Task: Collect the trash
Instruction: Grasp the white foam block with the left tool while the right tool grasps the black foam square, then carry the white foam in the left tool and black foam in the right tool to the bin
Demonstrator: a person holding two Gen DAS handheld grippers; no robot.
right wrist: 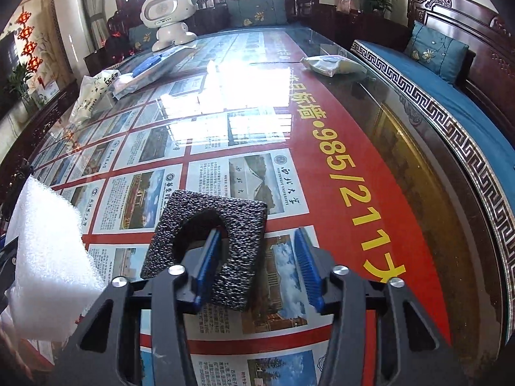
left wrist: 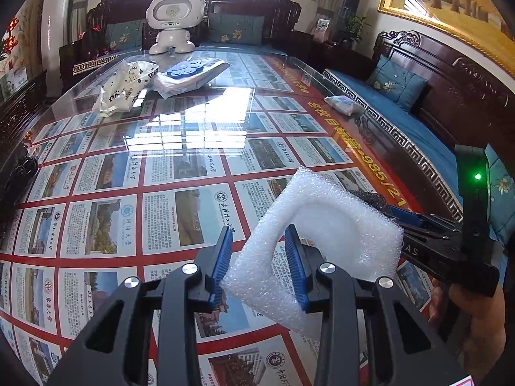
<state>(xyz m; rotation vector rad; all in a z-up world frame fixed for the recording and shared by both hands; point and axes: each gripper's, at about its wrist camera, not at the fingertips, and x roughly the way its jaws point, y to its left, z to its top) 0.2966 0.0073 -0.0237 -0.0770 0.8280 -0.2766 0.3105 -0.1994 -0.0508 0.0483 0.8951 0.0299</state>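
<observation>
A white foam sheet [left wrist: 325, 234] with a round hollow hangs tilted above the glass table [left wrist: 180, 148]. My left gripper [left wrist: 259, 257] is shut on its left border. The same foam fills the left edge of the right wrist view [right wrist: 48, 251]. A dark grey foam square [right wrist: 238, 225] with a hole lies on the table. My right gripper [right wrist: 257, 257] straddles its right band: the left finger sits in the hole, and the right pad [right wrist: 307, 267] stands apart from the foam's edge. The jaws are open. A hand [left wrist: 470, 308] holds that gripper at the right of the left wrist view.
Farther back lie a crumpled white printed bag [left wrist: 125, 91], a clear pack with a blue flower-shaped piece [left wrist: 190, 75] and a small packet [left wrist: 342, 104] by the right edge. A white toy robot [left wrist: 173, 22] stands at the far end. Dark wooden benches with blue cushions [left wrist: 402, 119] flank the table.
</observation>
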